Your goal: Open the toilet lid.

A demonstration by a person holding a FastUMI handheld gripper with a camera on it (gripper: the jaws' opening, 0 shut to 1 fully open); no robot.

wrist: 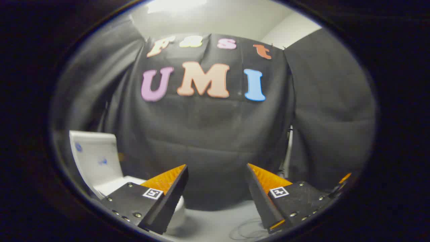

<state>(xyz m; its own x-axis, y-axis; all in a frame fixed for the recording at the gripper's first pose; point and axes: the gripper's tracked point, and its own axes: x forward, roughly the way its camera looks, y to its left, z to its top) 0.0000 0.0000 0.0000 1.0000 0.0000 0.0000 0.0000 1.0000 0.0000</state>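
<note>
Black cloth wall (pixel 215 134) takes up most of what lies ahead of you, hanging in folds from the pale ceiling down to a grey floor (pixel 221 225). Nothing stands between you and it at the centre.

Toilet (pixel 97 161) sits low and off to your left, beyond and partly behind the left finger. What you can see is a white upright slab with a couple of small blue marks on it, and a white flat or rounded part at its foot, tucked under the finger. Hedge here: the fisheye bends this corner hard and the finger covers the lower part, so I cannot say whether the upright slab is the tank or the lid itself, nor whether the lid is down.

Gripper (pixel 216 188) is spread wide, fingers well apart with only cloth and floor between them. It holds nothing and touches nothing.

Step in hand, as I judge it: the approach, before any contact. You are aimed at the wall, not at the toilet.

Next move calls for swinging left and tipping down until the front edge of the lid sits just ahead of the fingers. Keep them spread until that edge lies between them, then lift.
</note>
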